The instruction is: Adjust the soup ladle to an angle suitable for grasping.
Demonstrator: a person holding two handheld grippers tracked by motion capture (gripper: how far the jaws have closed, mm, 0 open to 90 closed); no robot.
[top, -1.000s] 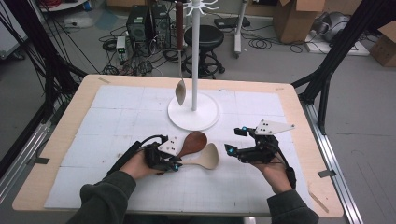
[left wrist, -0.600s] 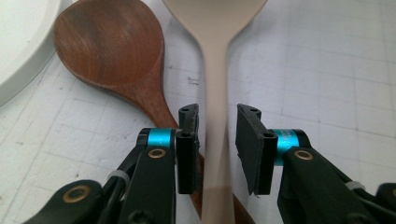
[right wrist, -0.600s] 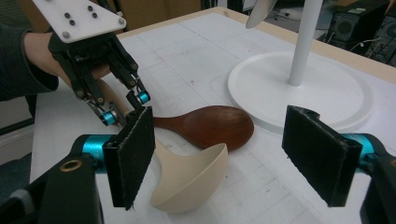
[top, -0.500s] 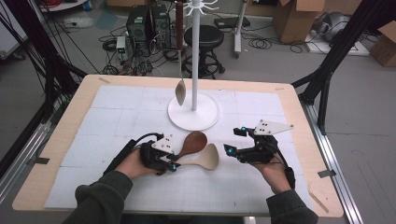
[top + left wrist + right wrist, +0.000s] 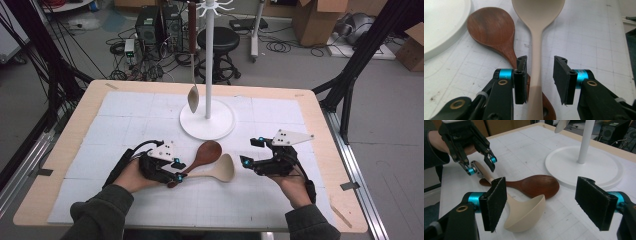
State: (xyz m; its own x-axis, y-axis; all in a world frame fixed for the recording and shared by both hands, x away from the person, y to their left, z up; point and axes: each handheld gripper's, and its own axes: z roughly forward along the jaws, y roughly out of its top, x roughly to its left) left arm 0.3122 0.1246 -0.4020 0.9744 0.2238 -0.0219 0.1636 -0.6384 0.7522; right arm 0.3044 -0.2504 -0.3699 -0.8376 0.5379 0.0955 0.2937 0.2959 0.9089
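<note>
Left gripper (image 5: pixel 179 171) held low and near level over the surface (image 5: pixel 125 120), forearm entering from the near edge; its jaws have just been opening and stand apart, the handle of the cream ladle (image 5: pixel 536 50) between them, pads not pressing; the ladle lies flat across the handle of the brown wooden spoon (image 5: pixel 491 30), both near the front of the surface; right gripper (image 5: pixel 245 162) rests level just beyond the ladle's bowl, jaws wide apart, holding nothing; white stand base (image 5: pixel 207 120) behind the spoons; open surface to both sides.
</note>
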